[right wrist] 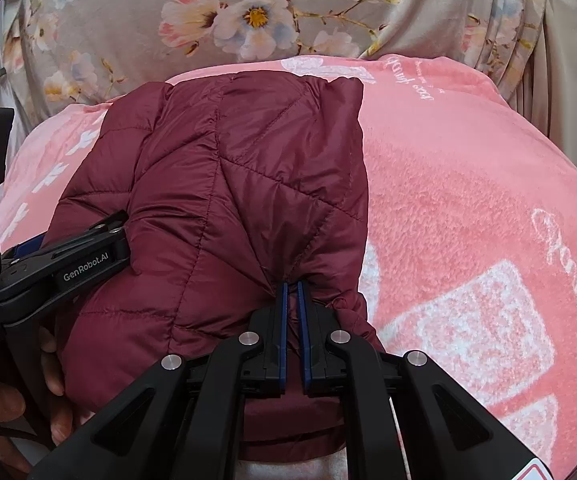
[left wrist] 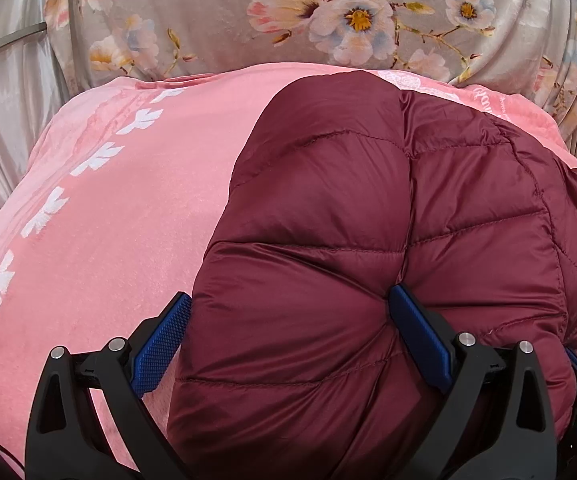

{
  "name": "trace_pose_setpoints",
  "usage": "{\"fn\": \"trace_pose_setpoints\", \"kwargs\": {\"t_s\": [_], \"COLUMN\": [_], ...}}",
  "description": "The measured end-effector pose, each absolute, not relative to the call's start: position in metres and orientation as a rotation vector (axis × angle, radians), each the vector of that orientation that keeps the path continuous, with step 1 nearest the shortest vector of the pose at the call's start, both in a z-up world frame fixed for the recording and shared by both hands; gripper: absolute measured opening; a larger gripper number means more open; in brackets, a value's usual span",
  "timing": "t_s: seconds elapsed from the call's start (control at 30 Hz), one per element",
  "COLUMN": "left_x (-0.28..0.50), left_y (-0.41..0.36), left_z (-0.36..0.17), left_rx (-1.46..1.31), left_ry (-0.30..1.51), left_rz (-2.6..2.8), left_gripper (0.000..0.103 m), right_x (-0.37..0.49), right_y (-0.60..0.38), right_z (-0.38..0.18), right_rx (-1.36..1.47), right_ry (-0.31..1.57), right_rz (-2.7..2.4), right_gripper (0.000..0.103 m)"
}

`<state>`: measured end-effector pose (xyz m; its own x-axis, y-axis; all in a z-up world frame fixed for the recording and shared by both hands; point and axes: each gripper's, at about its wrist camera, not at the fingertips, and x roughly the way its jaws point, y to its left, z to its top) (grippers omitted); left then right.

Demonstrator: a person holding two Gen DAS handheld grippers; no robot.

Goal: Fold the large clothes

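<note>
A maroon puffer jacket (left wrist: 388, 240) lay in a thick folded bundle on a pink blanket (left wrist: 100, 216), which was spread over a bed with a grey flowered cover (left wrist: 208, 20) at the far side. The near edge of the bundle was held at two places. The left gripper (left wrist: 288, 332) was seen with its jaws set wide around a fat roll of the padding, both blue pads pressed into it. The right gripper (right wrist: 293, 300) was clenched almost fully on a thin pinch of fabric near the jacket's right edge.

Slipping was judged the main risk: the shell looked smooth and glossy, and the narrow pinch on the right could be pulled free if the bundle were lifted or dragged. The puffy filling might also spring back, so that the fold could open once released. An uneven pull between the two hands could leave the bundle skewed, and the blanket might be dragged along underneath.
</note>
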<state>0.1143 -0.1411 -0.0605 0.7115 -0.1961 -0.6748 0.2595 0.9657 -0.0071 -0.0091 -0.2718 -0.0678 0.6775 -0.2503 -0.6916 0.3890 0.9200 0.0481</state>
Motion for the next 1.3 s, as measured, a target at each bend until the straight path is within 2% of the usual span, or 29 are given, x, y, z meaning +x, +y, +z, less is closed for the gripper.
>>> {"fn": "trace_pose_setpoints", "kwargs": {"t_s": [0.13, 0.27, 0.33, 0.4, 0.5, 0.6, 0.87, 0.9, 0.93, 1.0, 1.03, 1.07, 1.1, 1.17, 1.3], "left_x": [0.116, 0.126, 0.132, 0.139, 0.154, 0.169, 0.175, 0.174, 0.174, 0.171, 0.17, 0.169, 0.169, 0.167, 0.156], "left_y": [-0.138, -0.108, -0.083, -0.065, -0.044, -0.038, -0.051, -0.057, -0.061, -0.064, -0.063, -0.065, -0.061, -0.054, -0.04], "left_z": [-0.059, -0.046, -0.038, -0.034, -0.038, -0.058, -0.081, -0.08, -0.079, -0.074, -0.071, -0.067, -0.06, -0.048, -0.008], "left_rx": [0.082, -0.027, -0.1, -0.14, -0.238, -0.313, -0.406, -0.392, -0.379, -0.374, -0.375, -0.378, -0.385, -0.393, -0.364], "left_ry": [0.755, 0.887, 0.907, 0.923, 0.984, 1.089, 1.144, 1.14, 1.128, 1.119, 1.107, 1.094, 1.073, 1.041, 0.924], "left_rz": [-0.266, -0.358, -0.38, -0.385, -0.432, -0.45, -0.551, -0.571, -0.6, -0.598, -0.596, -0.598, -0.614, -0.654, -0.726], "left_gripper": [0.097, 0.096, 0.096, 0.096, 0.096, 0.096, 0.096, 0.096, 0.09, 0.082, 0.073, 0.062, 0.056, 0.041, 0.037], "right_x": [-0.015, -0.036, -0.043, -0.047, -0.042, -0.026, -0.003, -0.002, -0.002, 0.001, 0.003, 0.003, 0.001, -0.005, -0.012], "right_y": [-0.281, -0.301, -0.31, -0.318, -0.328, -0.335, -0.342, -0.342, -0.342, -0.338, -0.337, -0.335, -0.331, -0.321, -0.301], "right_z": [-0.066, -0.05, -0.042, -0.035, -0.03, -0.041, -0.072, -0.075, -0.077, -0.077, -0.075, -0.071, -0.064, -0.042, 0.004], "right_rx": [0.255, 0.426, 0.489, 0.529, 0.546, 0.607, 0.795, 0.82, 0.826, 0.834, 0.834, 0.819, 0.788, 0.713, 0.628], "right_ry": [0.725, 0.696, 0.678, 0.655, 0.662, 0.72, 0.758, 0.752, 0.747, 0.741, 0.738, 0.731, 0.715, 0.669, 0.553], "right_rz": [-0.333, -0.289, -0.279, -0.274, -0.296, -0.251, -0.172, -0.151, -0.143, -0.103, -0.098, -0.094, -0.091, -0.09, -0.067], "right_gripper": [0.008, 0.012, 0.025, 0.045, 0.059, 0.062, 0.069, 0.068, 0.067, 0.048, 0.043, 0.03, 0.023, 0.019, 0.017]}}
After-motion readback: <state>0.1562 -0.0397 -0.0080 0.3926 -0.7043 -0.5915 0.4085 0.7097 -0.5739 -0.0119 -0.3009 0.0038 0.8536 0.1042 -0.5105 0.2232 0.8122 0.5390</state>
